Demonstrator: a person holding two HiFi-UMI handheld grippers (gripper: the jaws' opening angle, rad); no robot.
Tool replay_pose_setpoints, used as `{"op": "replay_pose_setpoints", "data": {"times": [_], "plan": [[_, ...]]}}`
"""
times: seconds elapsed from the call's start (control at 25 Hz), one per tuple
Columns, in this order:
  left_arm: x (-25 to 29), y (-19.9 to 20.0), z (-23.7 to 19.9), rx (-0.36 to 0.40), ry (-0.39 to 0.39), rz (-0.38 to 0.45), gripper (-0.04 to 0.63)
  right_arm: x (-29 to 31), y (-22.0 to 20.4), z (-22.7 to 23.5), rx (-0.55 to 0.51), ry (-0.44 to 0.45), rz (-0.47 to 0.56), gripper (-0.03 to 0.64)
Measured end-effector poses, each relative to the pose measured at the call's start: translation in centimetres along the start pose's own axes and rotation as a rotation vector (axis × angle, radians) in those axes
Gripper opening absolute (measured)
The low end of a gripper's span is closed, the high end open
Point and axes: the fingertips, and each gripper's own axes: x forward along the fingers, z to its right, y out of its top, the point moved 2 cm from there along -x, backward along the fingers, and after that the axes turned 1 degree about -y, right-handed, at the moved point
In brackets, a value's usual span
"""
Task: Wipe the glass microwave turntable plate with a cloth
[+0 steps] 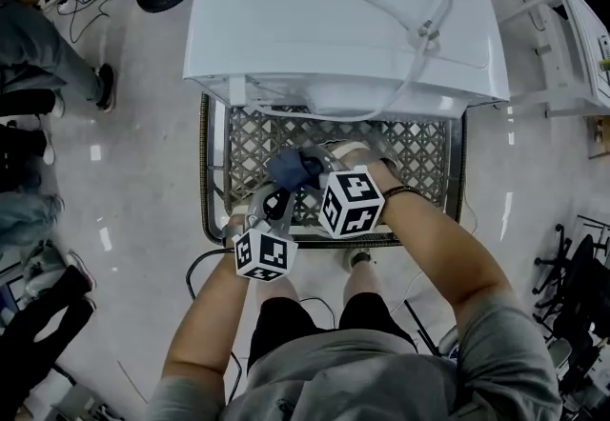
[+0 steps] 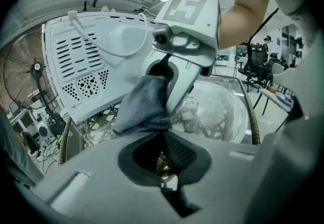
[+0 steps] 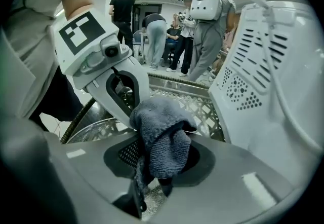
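Gripping the plate (image 2: 217,111) by its rim with my left gripper (image 2: 163,164), the right gripper (image 3: 152,170) clamped on the cloth (image 3: 162,137), I fear hard wiping may pull the smooth glass free.

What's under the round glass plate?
The table's woven lattice top shows through the glass plate. The cloth held by the right gripper and the left gripper's own body cover the plate's near edge, so what lies under there is hidden.
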Motion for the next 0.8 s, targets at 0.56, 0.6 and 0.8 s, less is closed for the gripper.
{"op": "replay_pose_setpoints", "data": {"times": [0.56, 0.6, 0.8], "plan": [[0.1, 0.0, -0.1, -0.003, 0.004, -0.002, 0.003, -1.9, -4.1, -0.3, 0.01, 0.048, -0.115, 0.137], [0.0, 0.0, -0.1, -0.004, 0.004, -0.003, 0.003, -2.6, -5.1, -0.4, 0.023, 0.04, -0.13, 0.137], [0.1, 0.0, -0.2, -0.016, 0.0, -0.003, 0.003, -6.7, -10.7, -0.9, 0.09, 0.001, -0.216, 0.137]]}}
